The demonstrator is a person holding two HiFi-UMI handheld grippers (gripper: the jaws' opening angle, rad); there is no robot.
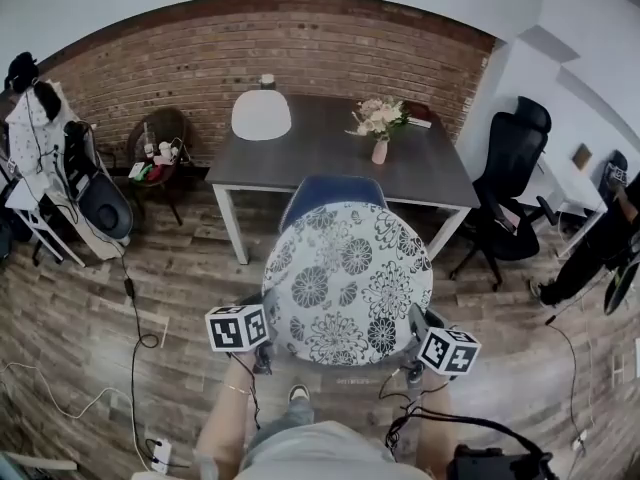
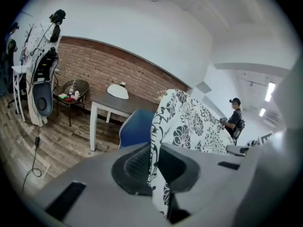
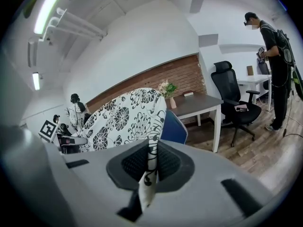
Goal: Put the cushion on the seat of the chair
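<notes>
Now | left gripper (image 2: 154,167) jaws pinch cushion (image 1: 348,283) edge | right gripper (image 3: 151,167) jaws likewise | chair (image 1: 330,190) just beyond

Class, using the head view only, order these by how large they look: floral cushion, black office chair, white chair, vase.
1. floral cushion, held near the camera, which makes it look larger
2. black office chair
3. white chair
4. vase
</notes>
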